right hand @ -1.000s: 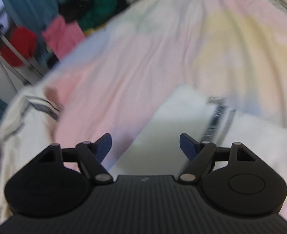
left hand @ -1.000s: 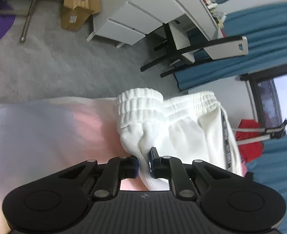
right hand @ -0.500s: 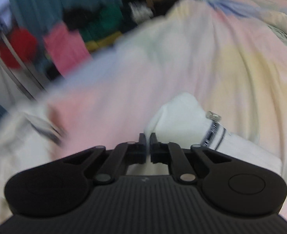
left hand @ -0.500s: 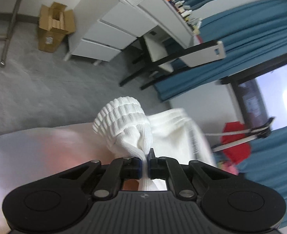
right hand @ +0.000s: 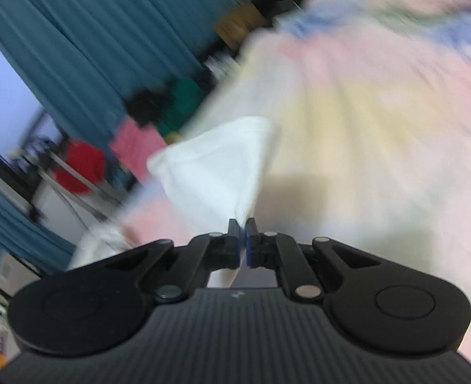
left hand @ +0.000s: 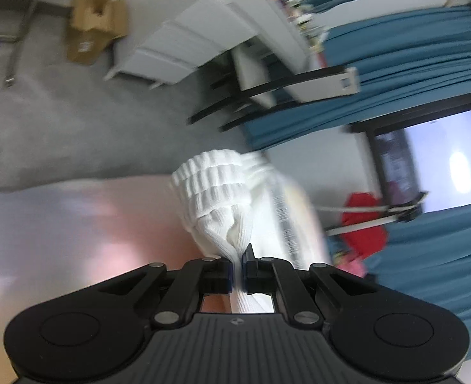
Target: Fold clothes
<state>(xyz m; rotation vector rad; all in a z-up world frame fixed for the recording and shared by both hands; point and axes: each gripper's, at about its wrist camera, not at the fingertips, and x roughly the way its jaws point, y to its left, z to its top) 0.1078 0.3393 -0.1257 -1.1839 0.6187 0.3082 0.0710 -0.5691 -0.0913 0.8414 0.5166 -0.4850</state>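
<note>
The left gripper (left hand: 238,267) is clamped on the ribbed waistband of the white shorts (left hand: 217,198), which bunch just ahead of it above the bed (left hand: 59,224). Beyond stand drawers (left hand: 184,44) and a box (left hand: 91,28). Only the right view shows the right gripper (right hand: 242,240) pinching a smooth white corner (right hand: 222,166).

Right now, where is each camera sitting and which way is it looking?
Left wrist: sits on the left gripper, looking along its fingers at the bunched waistband of the white shorts it pinches, with grey floor, white drawers and blue curtains behind.
Right wrist: sits on the right gripper, looking over the pastel bedspread at the shorts' other end it pinches.
Shared: both show the white shorts, bedspread, blue curtains and a red garment. No hand or sleeve shows.
</note>
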